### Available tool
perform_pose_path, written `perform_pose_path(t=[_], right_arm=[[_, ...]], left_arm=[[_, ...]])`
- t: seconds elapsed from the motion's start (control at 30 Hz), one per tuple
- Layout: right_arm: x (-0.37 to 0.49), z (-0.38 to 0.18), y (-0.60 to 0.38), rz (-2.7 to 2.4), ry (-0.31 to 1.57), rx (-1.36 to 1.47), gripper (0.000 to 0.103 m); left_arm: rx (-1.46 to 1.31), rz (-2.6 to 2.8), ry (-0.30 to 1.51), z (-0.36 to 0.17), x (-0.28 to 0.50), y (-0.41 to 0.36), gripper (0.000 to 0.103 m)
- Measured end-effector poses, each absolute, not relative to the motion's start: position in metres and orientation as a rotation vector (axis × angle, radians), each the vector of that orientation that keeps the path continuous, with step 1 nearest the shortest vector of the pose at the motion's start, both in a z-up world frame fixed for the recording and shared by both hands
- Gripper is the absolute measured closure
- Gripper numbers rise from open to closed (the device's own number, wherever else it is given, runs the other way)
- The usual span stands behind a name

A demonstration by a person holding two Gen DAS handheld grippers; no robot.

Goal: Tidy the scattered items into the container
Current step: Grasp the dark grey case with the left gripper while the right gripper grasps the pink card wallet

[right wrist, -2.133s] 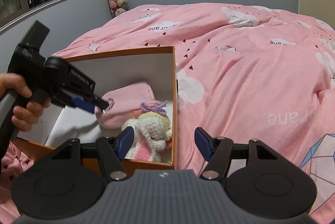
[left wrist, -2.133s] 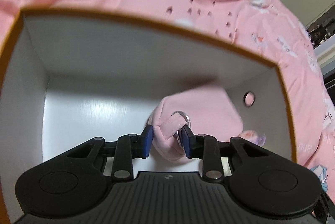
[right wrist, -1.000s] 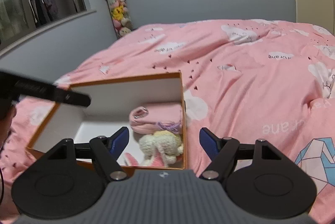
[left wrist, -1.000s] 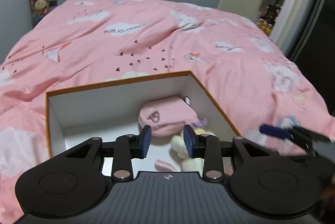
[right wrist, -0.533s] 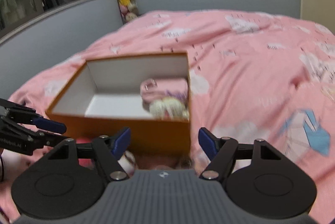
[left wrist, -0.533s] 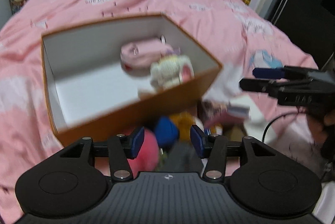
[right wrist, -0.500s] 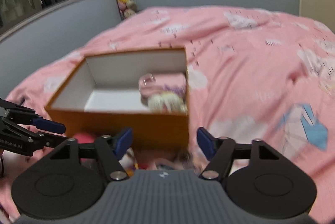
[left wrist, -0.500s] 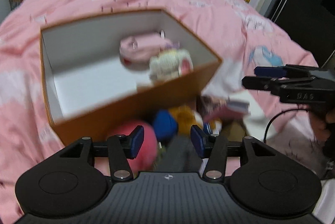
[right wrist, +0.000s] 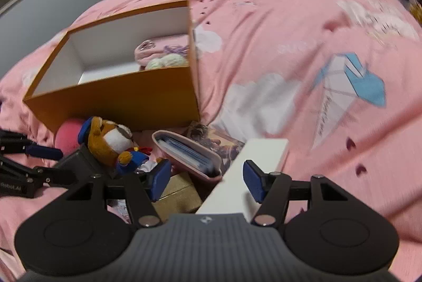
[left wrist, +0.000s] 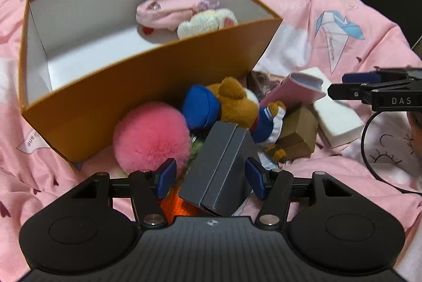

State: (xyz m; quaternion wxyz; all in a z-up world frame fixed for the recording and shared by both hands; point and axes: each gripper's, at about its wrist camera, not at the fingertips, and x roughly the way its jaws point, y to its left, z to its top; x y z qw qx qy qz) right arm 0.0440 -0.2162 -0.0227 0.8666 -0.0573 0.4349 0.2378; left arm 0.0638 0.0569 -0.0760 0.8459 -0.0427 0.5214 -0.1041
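Pink bedding (right wrist: 277,26) covers the bed that carries the orange box (left wrist: 147,87). Two things already lie in its far corner: a pink pouch (left wrist: 163,11) and a cream plush (left wrist: 205,22). Left outside, against its near wall: pink pompom (left wrist: 150,134), bear plush (left wrist: 232,102), grey box (left wrist: 219,171), brown box (left wrist: 298,131), pink case (right wrist: 187,154), white box (right wrist: 253,168).

The left gripper (left wrist: 211,176) has just been opening and straddles the grey box without pressing it; that box's long axis runs away from the camera, tilted right. The right gripper (right wrist: 205,176) gapes over the white box, holding nothing.
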Motion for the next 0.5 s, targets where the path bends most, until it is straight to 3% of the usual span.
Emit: perform_pose_path(t=[0.23, 0.4, 0.5], right_arm=[[0.05, -0.024, -0.183, 0.66, 0.847, -0.398, 0.033], [0.063, -0.035, -0.168, 0.74, 0.858, -0.513, 0.033], [0.069, -0.042, -0.164, 0.745, 0.877, -0.546, 0.036]], left_arm=[[-0.134, -0.252, 1.161, -0.086, 0.071, 0.06, 0.036], [-0.149, -0.275, 1.159, -0.077, 0.066, 0.06, 0.055], [-0.163, -0.274, 1.161, -0.074, 0.064, 0.06, 0.058]])
